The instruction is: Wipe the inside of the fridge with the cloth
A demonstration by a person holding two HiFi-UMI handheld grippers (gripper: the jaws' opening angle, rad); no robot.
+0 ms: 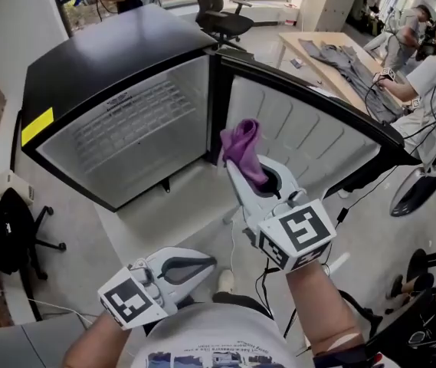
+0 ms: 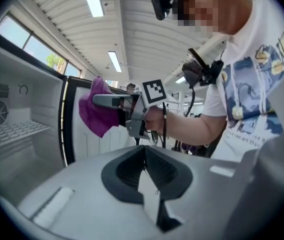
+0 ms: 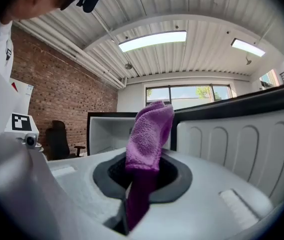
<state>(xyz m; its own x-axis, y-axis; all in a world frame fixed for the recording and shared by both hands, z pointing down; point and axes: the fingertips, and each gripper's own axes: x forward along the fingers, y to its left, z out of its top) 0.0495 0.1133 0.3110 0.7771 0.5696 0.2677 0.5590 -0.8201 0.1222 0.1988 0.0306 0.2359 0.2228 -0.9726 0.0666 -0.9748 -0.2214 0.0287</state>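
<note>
A small black fridge (image 1: 126, 121) stands open on the floor, its white inside holding a wire shelf (image 1: 129, 121). Its door (image 1: 302, 129) swings out to the right. My right gripper (image 1: 240, 167) is shut on a purple cloth (image 1: 242, 150), which it holds up in front of the door's hinge edge, outside the cabinet. In the right gripper view the cloth (image 3: 149, 134) sticks up from between the jaws, with the fridge (image 3: 107, 131) behind it. My left gripper (image 1: 206, 261) hangs low near my body, shut and holding nothing. The left gripper view also shows the cloth (image 2: 94, 115).
A black office chair (image 1: 11, 228) stands left of the fridge and another (image 1: 221, 14) behind it. A wooden table (image 1: 340, 60) with grey garments is at the back right, with people (image 1: 432, 75) beside it. Cables trail on the floor by my feet.
</note>
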